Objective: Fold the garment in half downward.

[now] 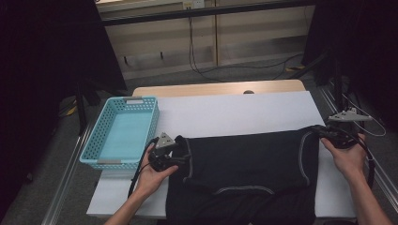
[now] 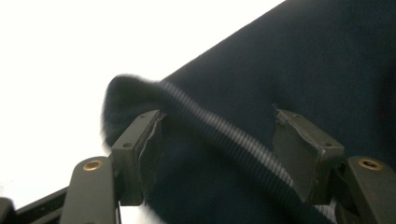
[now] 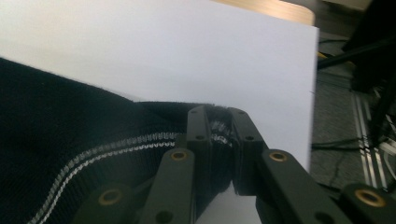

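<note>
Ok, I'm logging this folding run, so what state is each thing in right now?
Dark garment: spread flat on the white sheet, near edge hanging off the table.
Right gripper: shut on the garment's corner.
Left gripper: jaws apart over the garment's other edge, not pinching it.
Blue basket: upright, empty, beside the garment.
White sheet: lying flat on the table.

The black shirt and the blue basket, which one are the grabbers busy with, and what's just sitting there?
Busy with:
black shirt
left gripper, jaws apart around its edge
right gripper, pinching its corner

Just sitting there:
blue basket
white table cover
</note>
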